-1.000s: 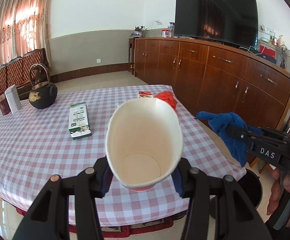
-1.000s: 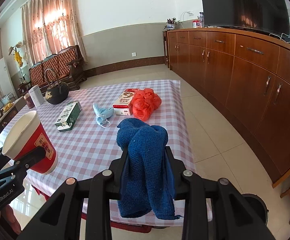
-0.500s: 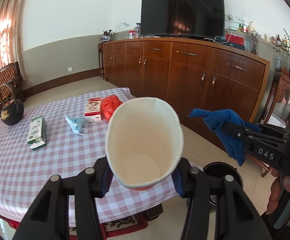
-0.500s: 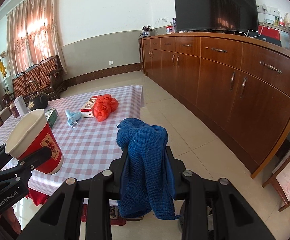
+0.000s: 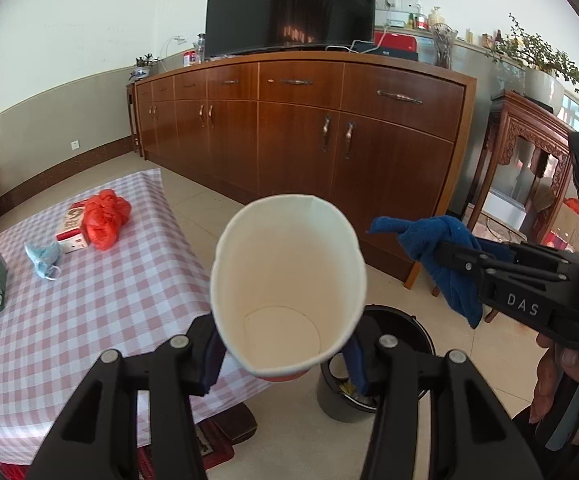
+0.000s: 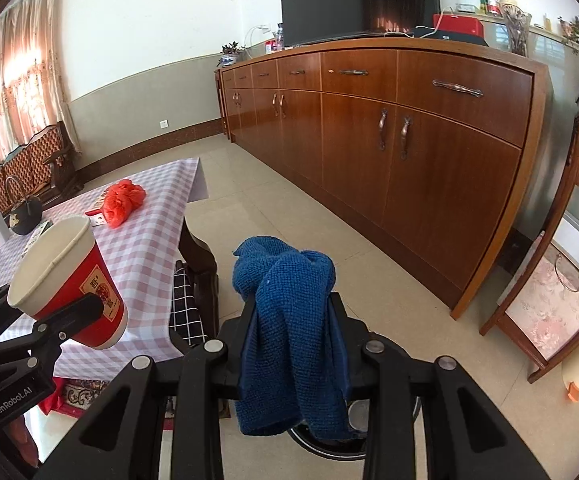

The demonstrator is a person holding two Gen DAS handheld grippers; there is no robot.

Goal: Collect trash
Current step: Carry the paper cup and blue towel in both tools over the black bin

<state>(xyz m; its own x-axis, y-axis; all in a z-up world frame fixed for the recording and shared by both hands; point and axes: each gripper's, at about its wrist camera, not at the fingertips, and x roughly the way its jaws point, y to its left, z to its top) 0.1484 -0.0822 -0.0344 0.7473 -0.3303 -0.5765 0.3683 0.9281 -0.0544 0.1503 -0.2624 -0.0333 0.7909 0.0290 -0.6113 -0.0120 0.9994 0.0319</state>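
While the left gripper has its fingers closed on the lower wall of the empty paper cup and the right gripper has its fingers clamped on the blue cloth, both items hang clear of the counter, at its right, above the floor. Judged from this, the step in hand is the carry to the black trash bin, which stands on the floor just right of the counter's near corner, directly below the cup. Next, each gripper must be centred over the bin's mouth before its fingers open; red bag, face mask and cartons remain uncollected on the counter.
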